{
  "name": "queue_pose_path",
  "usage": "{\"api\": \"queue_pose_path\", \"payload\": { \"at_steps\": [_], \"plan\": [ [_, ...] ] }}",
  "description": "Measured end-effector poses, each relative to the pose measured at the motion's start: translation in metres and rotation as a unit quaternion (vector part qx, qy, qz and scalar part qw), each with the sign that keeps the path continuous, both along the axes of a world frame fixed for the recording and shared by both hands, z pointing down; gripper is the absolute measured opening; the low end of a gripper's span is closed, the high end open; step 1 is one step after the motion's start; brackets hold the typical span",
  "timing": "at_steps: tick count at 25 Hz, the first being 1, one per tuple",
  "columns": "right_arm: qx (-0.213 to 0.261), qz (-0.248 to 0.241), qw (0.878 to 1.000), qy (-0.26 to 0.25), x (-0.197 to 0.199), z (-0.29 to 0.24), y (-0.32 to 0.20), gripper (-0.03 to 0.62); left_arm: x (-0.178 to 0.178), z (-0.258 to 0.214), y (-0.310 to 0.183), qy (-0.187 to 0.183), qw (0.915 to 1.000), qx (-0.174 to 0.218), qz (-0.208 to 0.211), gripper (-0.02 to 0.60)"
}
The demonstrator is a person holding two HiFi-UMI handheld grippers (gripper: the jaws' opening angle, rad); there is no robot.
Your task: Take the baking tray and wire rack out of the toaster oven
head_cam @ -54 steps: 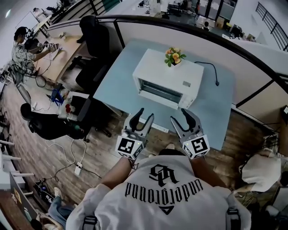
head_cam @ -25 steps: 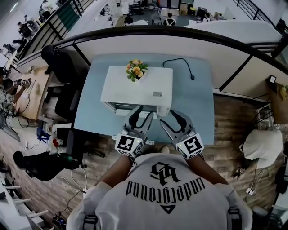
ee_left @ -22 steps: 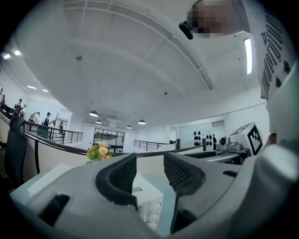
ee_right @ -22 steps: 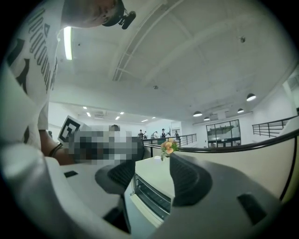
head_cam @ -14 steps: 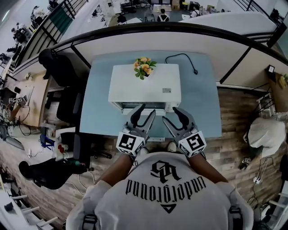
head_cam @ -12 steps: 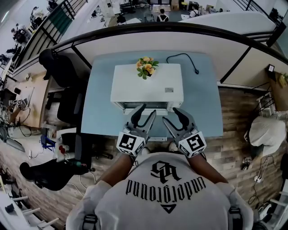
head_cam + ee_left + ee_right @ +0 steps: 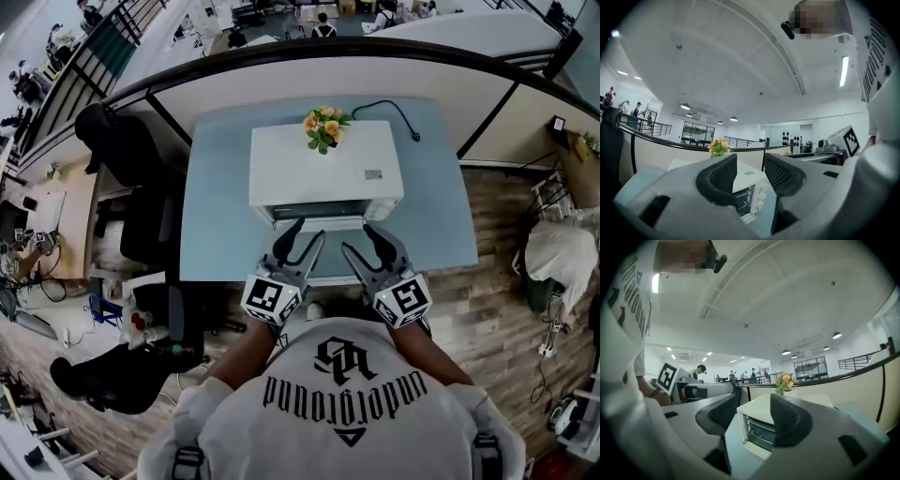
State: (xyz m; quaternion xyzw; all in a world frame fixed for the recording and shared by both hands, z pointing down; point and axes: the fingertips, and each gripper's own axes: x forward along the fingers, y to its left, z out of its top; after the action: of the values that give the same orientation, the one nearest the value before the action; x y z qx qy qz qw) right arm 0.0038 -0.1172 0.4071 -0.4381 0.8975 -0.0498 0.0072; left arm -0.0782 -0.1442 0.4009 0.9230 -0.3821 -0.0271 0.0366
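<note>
- The left gripper (image 7: 307,234) and the right gripper (image 7: 361,242) are hanging side by side, jaws apart and empty, pointing level at the toaster oven (image 7: 324,169).
- The oven is sitting on the blue table (image 7: 217,197), its front near the near edge, with bare tabletop lying on both sides.
- The wire rack (image 7: 761,431) is showing inside the oven.
- One flower pot (image 7: 323,127) is standing on the oven's top.
- One power cord (image 7: 389,111) is trailing behind the oven.
- A partition (image 7: 309,80) is closing off the table's far side.

Orange and yellow flowers (image 7: 324,126) stand over the blue table (image 7: 216,192); a black power cord (image 7: 415,137) lies behind them, a black office chair (image 7: 114,142) at the table's left.
</note>
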Motion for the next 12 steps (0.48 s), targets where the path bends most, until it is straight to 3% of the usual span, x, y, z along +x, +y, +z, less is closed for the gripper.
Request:
{"api": "queue_pose_path", "payload": {
  "at_steps": [12],
  "plan": [
    [-0.048, 0.054, 0.997, -0.032, -0.014, 0.032, -0.008, 0.224, -0.037, 0.027, 0.003, 0.021, 0.9988, -0.04, 0.017, 0.19]
  ]
}}
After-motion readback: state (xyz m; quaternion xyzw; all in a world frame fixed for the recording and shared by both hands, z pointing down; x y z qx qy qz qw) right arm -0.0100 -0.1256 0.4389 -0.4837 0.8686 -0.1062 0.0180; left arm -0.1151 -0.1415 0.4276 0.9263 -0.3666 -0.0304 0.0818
